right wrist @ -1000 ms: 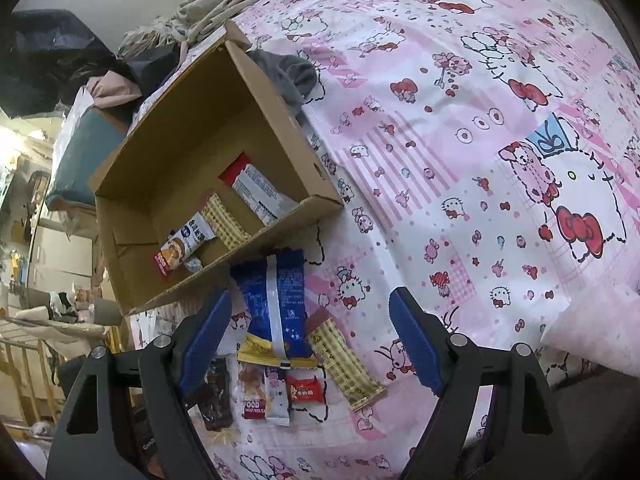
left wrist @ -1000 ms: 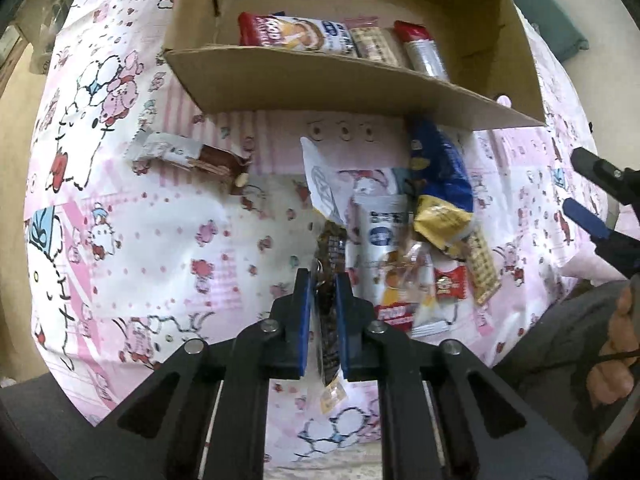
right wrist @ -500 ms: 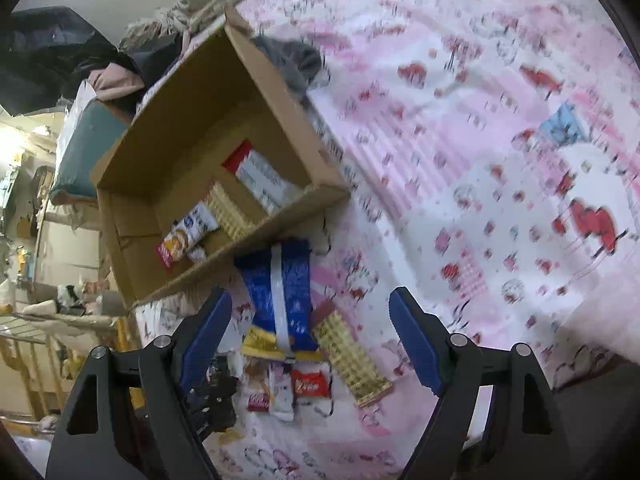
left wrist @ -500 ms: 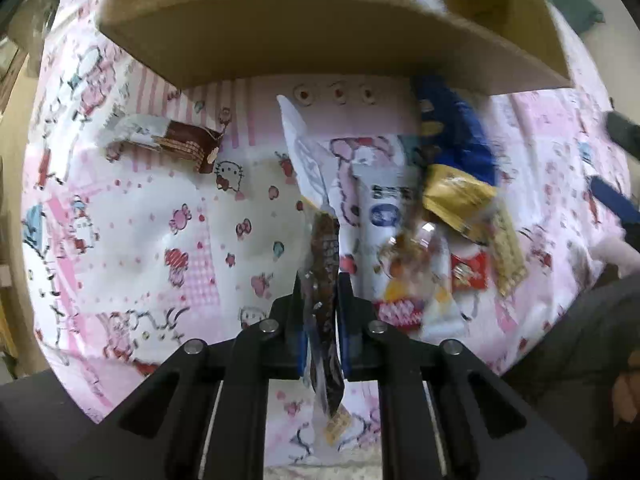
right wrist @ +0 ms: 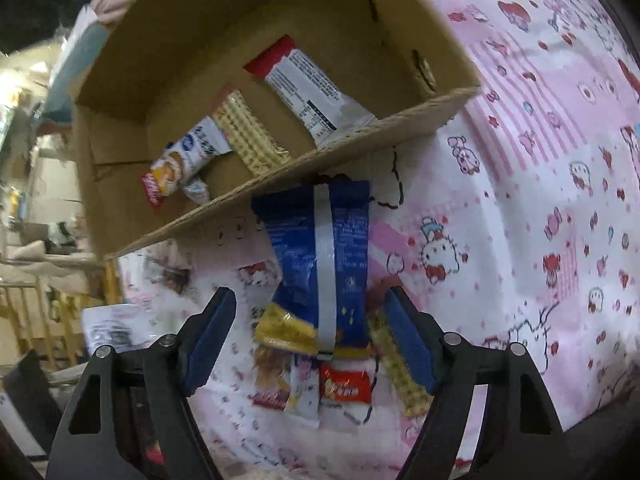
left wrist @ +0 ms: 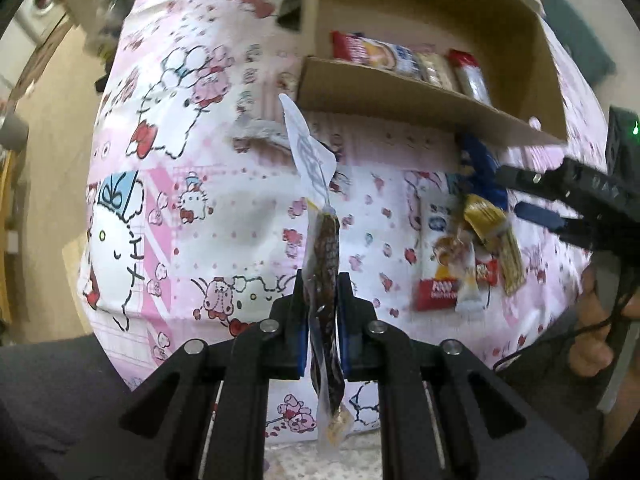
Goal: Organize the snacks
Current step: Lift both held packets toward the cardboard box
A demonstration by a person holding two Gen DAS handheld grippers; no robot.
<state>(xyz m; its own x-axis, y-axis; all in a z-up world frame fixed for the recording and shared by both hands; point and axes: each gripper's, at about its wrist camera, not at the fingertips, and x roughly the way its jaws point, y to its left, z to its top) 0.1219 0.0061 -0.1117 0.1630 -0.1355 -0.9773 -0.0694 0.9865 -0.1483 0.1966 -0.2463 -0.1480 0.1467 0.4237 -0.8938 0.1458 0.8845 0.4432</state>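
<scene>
My left gripper is shut on a dark brown snack packet, which hangs edge-on above the sheet with its white wrapper end sticking up. The cardboard box lies up and to the right of it and holds a few packets. My right gripper hovers low over the snack pile, and its jaws are closing. A blue packet lies between the pads without touching them. Under it are a yellow packet, a small red packet and a wafer bar. The box wall is just beyond.
A pink cartoon-print sheet covers the bed. Another wrapped snack lies blurred beside the box's left corner. A person's hand holds the right gripper at the right edge. Bare floor shows to the left.
The left gripper has carried the brown packet up and to the left, away from the pile. The right gripper has dropped closer over the blue packet, and its pads stand slightly nearer together.
</scene>
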